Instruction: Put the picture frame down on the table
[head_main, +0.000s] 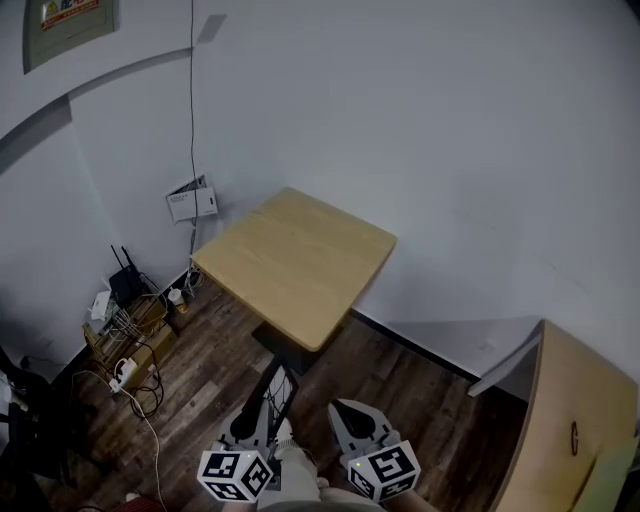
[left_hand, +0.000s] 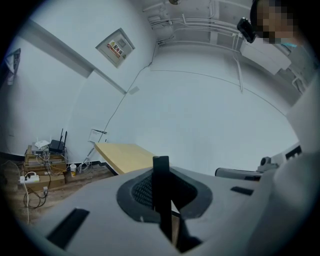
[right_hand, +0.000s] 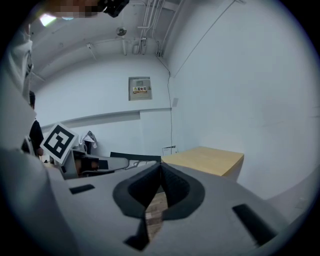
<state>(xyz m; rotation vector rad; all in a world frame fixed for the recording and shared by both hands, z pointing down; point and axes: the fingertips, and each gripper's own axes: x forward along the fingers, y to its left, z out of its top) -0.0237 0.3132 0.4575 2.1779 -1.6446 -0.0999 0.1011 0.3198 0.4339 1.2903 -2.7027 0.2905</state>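
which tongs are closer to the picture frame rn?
Left. The left tongs are shut on the picture frame, which stands edge-on between the jaws. The right tongs are shut on nothing, off to the frame's right and clear of it.

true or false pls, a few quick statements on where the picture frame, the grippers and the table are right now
1. The left gripper has its jaws shut on the picture frame. True.
2. The picture frame lies flat on the table. False: it is held over the wooden floor, short of the table.
3. The right gripper has its jaws wide apart. False: they are together, with nothing between them.
4. A router with cables sits by the wall, left of the table in the head view. True.
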